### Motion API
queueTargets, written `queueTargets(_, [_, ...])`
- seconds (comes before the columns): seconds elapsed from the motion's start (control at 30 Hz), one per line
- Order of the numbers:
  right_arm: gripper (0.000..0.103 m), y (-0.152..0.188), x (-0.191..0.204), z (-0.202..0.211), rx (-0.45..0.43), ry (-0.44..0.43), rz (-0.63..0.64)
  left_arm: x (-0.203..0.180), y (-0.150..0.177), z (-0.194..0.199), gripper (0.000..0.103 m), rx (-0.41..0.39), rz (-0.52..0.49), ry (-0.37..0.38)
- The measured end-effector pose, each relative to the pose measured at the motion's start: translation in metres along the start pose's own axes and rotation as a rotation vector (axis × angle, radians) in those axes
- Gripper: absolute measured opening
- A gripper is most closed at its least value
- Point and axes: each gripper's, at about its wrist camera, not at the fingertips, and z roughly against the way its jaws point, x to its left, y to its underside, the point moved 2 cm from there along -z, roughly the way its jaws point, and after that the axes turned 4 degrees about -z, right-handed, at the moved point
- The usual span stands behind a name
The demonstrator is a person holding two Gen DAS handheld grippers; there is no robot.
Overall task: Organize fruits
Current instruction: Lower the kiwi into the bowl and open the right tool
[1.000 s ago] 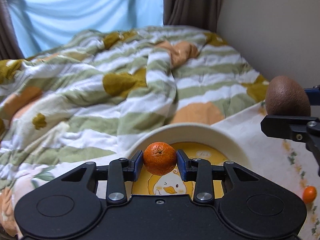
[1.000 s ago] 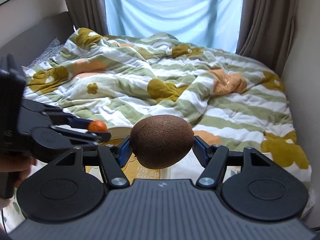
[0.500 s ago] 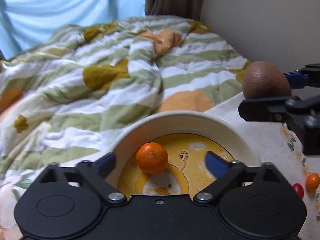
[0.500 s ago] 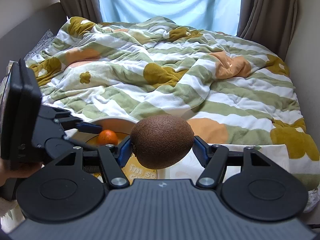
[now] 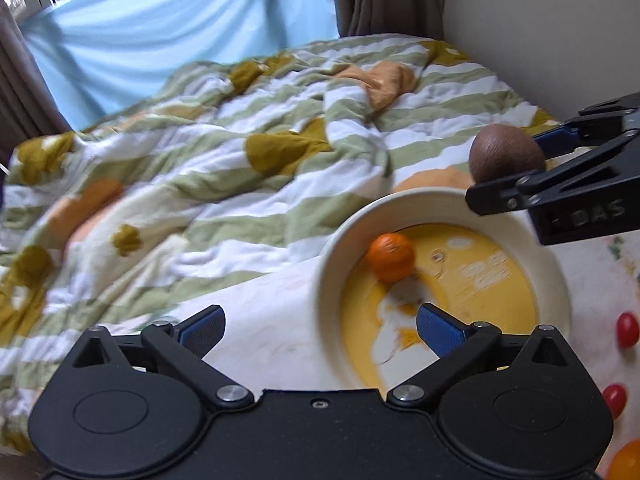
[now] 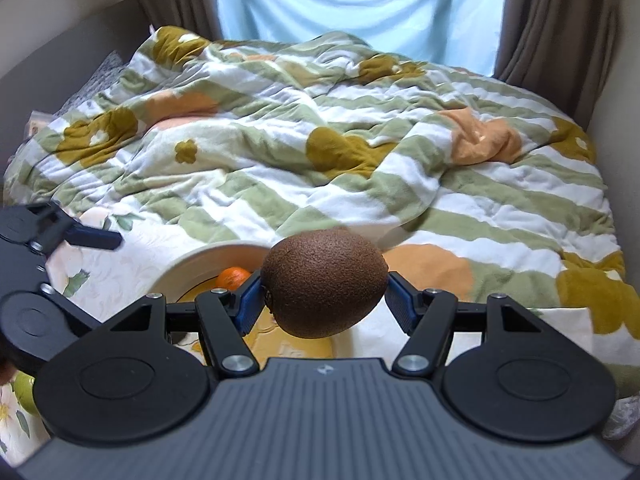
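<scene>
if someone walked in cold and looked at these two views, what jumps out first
The brown kiwi clamped in the right gripper fills the middle of the right wrist view, poised above the cream bowl. In that bowl a small orange sits near the far left wall, with the left gripper open and empty in front of it. Behind everything spreads a rumpled green-striped blanket.

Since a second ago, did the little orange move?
Yes. The orange left the left gripper, whose jaws have just opened, and now lies in the bowl near its far rim.
</scene>
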Motion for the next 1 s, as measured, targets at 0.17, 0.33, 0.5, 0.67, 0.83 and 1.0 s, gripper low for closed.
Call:
queueTargets(0.17, [0.079, 0.014, 0.023, -0.021, 0.006, -0.004, 0.081, 0.01, 0.016, 0.014, 0.103, -0.045, 0.007, -0.02])
queueTargets(0.33, [0.079, 0.03, 0.035, -0.04, 0.004, 0.021, 0.152, 0.019, 0.027, 0.023, 0.103, -0.064, 0.077, -0.02])
queueTargets(0.5, [0.08, 0.038, 0.04, -0.052, 0.016, 0.033, 0.182, 0.021, 0.034, 0.027, 0.103, -0.062, 0.083, 0.006])
queueTargets(0.67, [0.08, 0.047, 0.047, -0.061, 0.028, 0.054, 0.226, 0.02, 0.041, 0.032, 0.103, -0.066, 0.096, -0.006])
queueTargets(0.83, [0.103, 0.049, 0.051, -0.053, -0.028, 0.076, 0.251, 0.025, 0.047, 0.044, 0.103, -0.094, 0.135, 0.003])
queueTargets(1.0, [0.103, 0.045, 0.046, -0.036, -0.024, 0.032, 0.206, 0.025, 0.05, 0.059, 0.103, -0.106, 0.173, 0.003])
